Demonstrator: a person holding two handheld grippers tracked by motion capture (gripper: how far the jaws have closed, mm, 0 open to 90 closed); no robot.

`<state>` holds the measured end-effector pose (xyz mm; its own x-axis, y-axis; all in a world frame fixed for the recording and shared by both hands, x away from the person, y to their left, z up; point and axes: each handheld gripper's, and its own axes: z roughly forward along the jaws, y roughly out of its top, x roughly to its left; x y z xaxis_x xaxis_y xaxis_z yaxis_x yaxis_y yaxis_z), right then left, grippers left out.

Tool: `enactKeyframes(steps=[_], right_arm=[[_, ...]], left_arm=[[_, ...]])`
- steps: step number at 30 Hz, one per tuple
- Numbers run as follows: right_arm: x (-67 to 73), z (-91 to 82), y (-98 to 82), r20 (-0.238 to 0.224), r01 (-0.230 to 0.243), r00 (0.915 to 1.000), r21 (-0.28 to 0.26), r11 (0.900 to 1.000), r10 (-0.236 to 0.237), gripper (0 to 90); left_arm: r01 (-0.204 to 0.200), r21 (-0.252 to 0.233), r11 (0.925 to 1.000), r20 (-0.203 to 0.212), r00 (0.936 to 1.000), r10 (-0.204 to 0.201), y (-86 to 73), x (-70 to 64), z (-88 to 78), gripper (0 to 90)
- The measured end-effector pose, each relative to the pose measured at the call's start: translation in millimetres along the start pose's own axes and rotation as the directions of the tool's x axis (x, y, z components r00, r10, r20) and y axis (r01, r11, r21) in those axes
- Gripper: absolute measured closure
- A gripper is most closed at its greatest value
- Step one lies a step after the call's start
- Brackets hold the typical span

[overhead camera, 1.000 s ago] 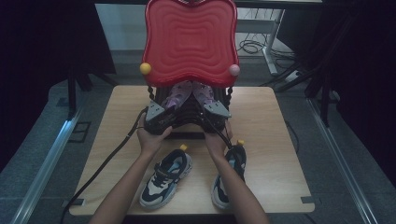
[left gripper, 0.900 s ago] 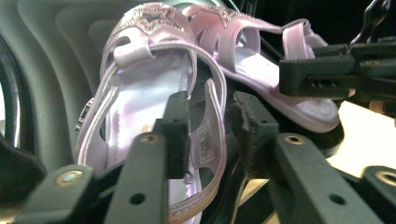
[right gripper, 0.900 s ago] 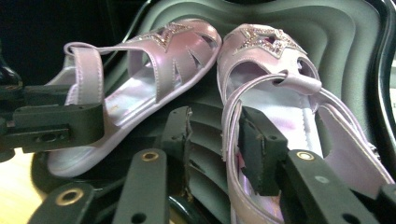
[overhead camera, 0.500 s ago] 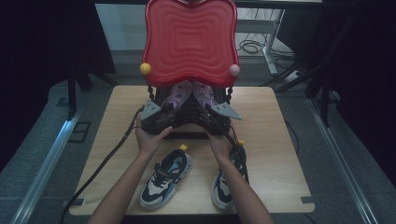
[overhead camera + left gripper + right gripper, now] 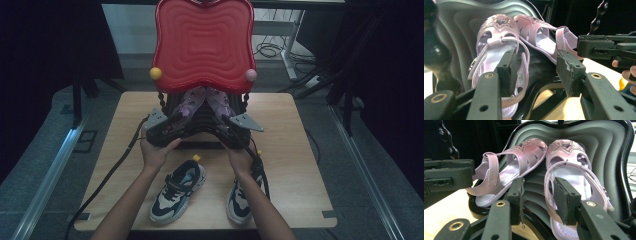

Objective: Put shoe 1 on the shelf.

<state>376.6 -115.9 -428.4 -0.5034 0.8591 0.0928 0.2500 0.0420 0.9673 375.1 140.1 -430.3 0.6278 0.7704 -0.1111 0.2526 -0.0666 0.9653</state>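
Observation:
Two pink sandals with glitter stars lie side by side on a black ribbed shelf (image 5: pixel 200 127). The left sandal (image 5: pixel 496 45) (image 5: pixel 189 102) has its heel strap between the fingers of my left gripper (image 5: pixel 537 72) (image 5: pixel 175 120). That gripper's jaws have just been opening, and its pads stand clear of the strap. The right sandal (image 5: pixel 571 170) (image 5: pixel 219 102) has its heel at my right gripper (image 5: pixel 540 201) (image 5: pixel 227 120). Its jaws have also just been opening, and the strap runs loose between them.
A large red wavy panel (image 5: pixel 202 42) rises behind the shelf. Two dark-and-white sneakers (image 5: pixel 177 190) (image 5: pixel 240 197) stand on the wooden table (image 5: pixel 295 150) near its front edge, under the person's forearms. Cables trail off to the left.
Both grippers have drawn slightly outward and back from the sandals. The sandals remain on the shelf.

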Motion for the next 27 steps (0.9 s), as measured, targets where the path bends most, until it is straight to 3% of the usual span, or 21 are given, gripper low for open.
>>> enactKeyframes(steps=[10,27], right_arm=[[-2.6,-13.1,-4.2,-0.026,-0.010,0.9996,0.000,1.000,0.010,60.3],[-16.6,-47.6,-13.7,-0.101,-0.053,0.9933,0.019,0.998,0.055,60.2]], left_arm=[[0.016,0.005,0.9999,0.017,0.9997,-0.016,-3.8,-0.6,-18.6,50.8],[0.057,0.029,0.9979,0.056,0.9967,-0.059,-24.7,2.7,-53.4,51.0]])
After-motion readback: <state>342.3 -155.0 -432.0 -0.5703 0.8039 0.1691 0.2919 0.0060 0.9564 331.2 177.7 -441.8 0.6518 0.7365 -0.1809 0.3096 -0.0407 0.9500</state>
